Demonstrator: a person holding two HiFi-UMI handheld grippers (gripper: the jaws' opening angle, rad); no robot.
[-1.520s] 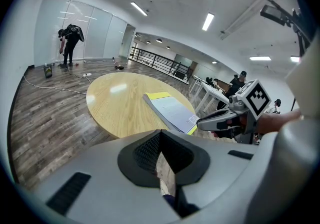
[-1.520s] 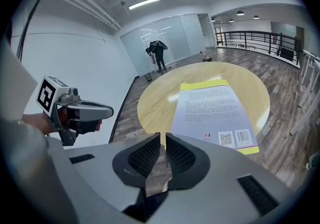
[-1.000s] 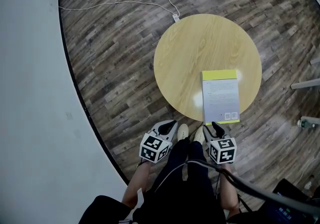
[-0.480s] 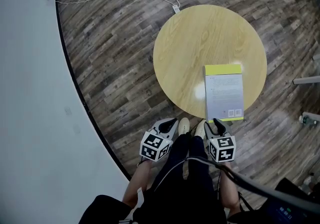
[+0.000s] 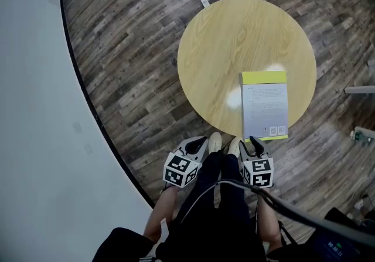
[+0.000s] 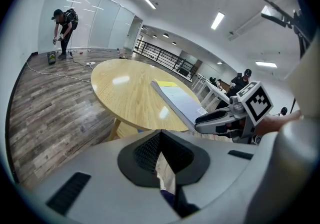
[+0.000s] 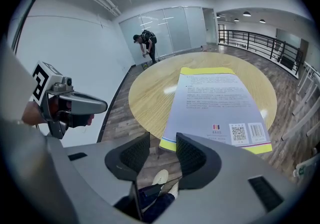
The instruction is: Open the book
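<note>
Round pale wooden table [image 5: 234, 38] fills the upper centre of the head view. Thin white paperback book with yellow bands [image 5: 265, 108] lies closed at its lower right rim; probably light and floppy, best pinched at a cover corner. Right gripper [image 5: 254, 143] gapes empty, left gripper [image 5: 199, 143] is pinched together

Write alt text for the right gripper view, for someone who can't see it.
A closed book lies back cover up, QR code and barcode showing, on a round wooden table, just beyond the right gripper, whose jaws stand apart with nothing between them. The left gripper hangs at the left, and far behind a person bends toward the floor.
</note>
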